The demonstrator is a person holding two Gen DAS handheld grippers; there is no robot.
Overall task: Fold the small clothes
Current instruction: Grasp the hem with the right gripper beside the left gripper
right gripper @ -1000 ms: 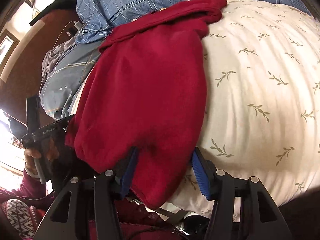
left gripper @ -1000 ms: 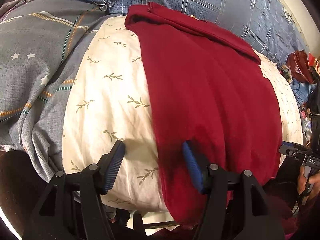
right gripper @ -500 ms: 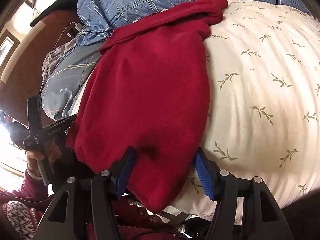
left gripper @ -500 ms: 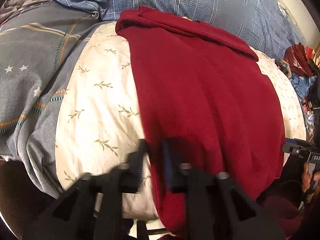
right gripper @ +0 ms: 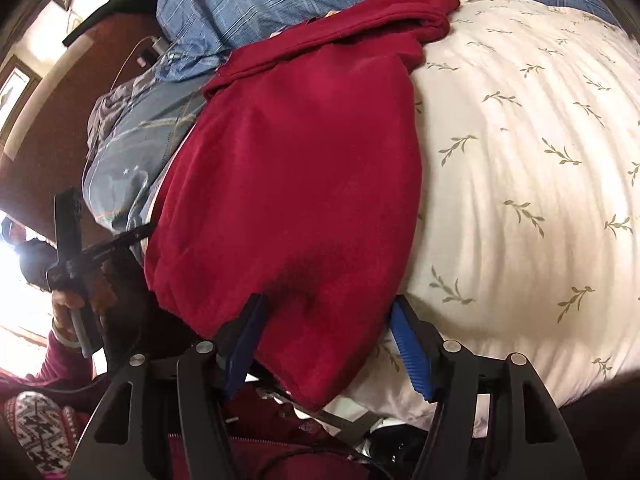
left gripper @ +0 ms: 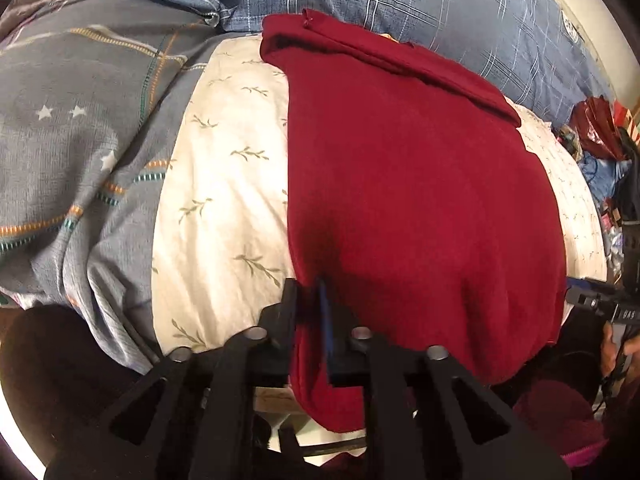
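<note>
A dark red garment (left gripper: 420,200) lies spread on a cream leaf-print duvet (left gripper: 224,200), its near hem hanging over the bed's edge. My left gripper (left gripper: 308,304) is shut on the garment's near left hem corner. In the right wrist view the same red garment (right gripper: 304,168) lies to the left on the duvet (right gripper: 520,160). My right gripper (right gripper: 328,320) is open, its blue-padded fingers straddling the near right hem corner without pinching it.
A blue plaid pillow (left gripper: 400,4) lies behind the garment. A grey star-print blanket (left gripper: 72,128) is bunched at the left. Clutter (left gripper: 600,132) sits off the bed's right side. The other hand-held gripper shows at each view's edge (right gripper: 76,256).
My left gripper has gone from wide open to shut on the garment's left hem corner. My right gripper stayed open and crept slightly further over the right corner.
</note>
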